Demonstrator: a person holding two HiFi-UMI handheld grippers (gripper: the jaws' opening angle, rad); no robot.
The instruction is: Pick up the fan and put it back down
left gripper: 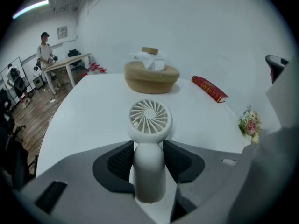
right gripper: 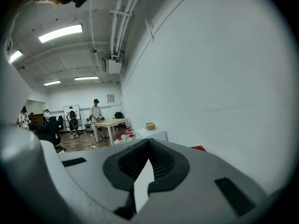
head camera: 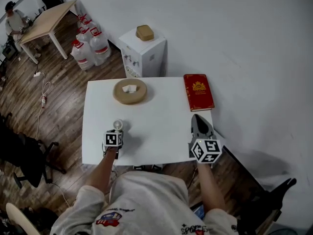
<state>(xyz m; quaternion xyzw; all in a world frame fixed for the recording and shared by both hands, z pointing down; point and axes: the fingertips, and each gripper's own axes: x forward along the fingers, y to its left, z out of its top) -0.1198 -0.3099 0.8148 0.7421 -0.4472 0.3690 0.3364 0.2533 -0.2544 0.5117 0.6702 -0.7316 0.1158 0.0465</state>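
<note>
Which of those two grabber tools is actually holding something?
The left gripper: its jaws clamp the handle of the small white fan. The right gripper has its jaws shut with nothing between them.

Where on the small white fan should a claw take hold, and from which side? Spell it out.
Grip the handheld fan by its handle, coming from the person's side with one pad on each flank. The handle is a slim rounded stem, and the round grilled head is wider. The left claw clamps exactly there.
</note>
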